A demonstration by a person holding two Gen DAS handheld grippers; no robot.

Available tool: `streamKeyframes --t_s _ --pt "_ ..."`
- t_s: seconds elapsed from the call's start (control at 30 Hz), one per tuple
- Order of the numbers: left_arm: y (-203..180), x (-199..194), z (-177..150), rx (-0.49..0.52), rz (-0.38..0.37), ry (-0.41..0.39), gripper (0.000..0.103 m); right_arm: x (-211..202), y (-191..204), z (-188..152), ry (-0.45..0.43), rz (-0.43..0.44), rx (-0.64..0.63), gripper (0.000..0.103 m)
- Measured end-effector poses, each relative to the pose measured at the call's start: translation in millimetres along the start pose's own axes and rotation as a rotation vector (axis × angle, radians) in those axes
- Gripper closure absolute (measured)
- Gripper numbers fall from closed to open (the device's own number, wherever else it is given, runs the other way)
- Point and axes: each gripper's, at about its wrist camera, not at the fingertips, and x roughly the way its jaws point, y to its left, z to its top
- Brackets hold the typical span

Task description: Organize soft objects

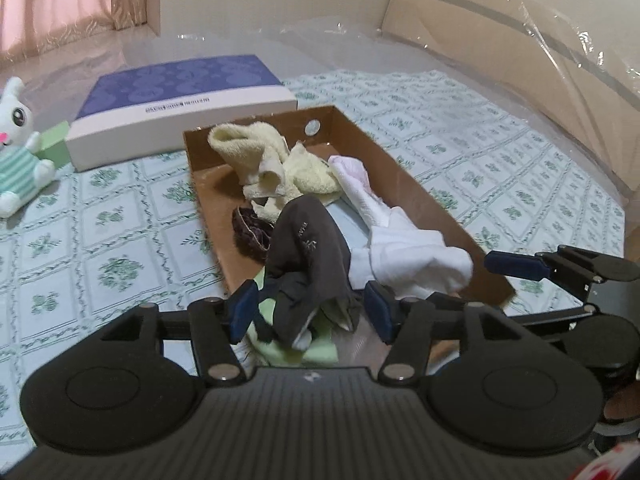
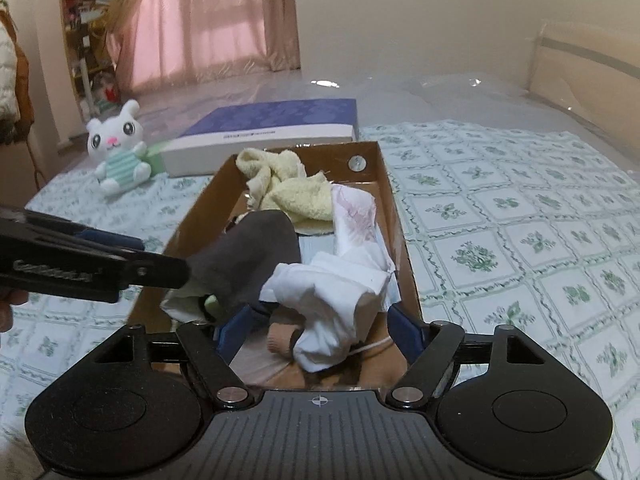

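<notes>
- The left hand-held gripper (image 1: 310, 314) stands with its jaws apart over the near end of a brown cardboard box (image 1: 420, 184) on a bed; a dark grey garment (image 1: 304, 248) droops between the blue pads, neither pad pressing it.
- The right hand-held gripper (image 2: 318, 330) also has its jaws apart, with a white cloth (image 2: 332, 300) bunched between them, unclamped as far as can be seen.
- Crowding the box, at 12 o'clock from both tools: a pale yellow towel (image 1: 276, 160) at the far end, a white-and-pink cloth (image 2: 356, 216) along the right wall, a pale green piece (image 1: 316, 346) under the grey garment.
- On the green-patterned bedspread (image 1: 120, 240), at 11 o'clock, lie a blue-topped flat box (image 1: 180, 92) and a white plush rabbit (image 2: 118, 148); clear plastic sheeting (image 1: 520, 60) covers the headboard at 2 o'clock.
- Only the left wrist view shows a dark brown fuzzy item (image 1: 250, 236) by the box's left wall; only the right wrist view shows a tan piece (image 2: 282, 340) beneath the white cloth, pink curtains (image 2: 208, 20) and a cluttered shelf (image 2: 82, 12).
- Each view catches the other tool at its edge.
</notes>
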Motion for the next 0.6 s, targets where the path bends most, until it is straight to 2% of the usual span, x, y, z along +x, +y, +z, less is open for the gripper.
streamKeyframes --t_s 0.23,0.37,0.6 --pt "-5.0 -53.4 -15.8 0.032 0.039 -0.036 0.045 -38.9 10.2 -5.5 -0.03 -0.003 0.083 0.027" --pt "-0.9 -84.0 -30.7 0.003 0.053 -0.043 0.045 -62.8 22.3 -5.9 -0.04 0.001 0.125 0.027" --pt "7.3 -141.0 -63.6 -0.032 0.12 -0.079 0.045 -101.7 52.2 -9.6 -0.04 0.075 0.179 0.027"
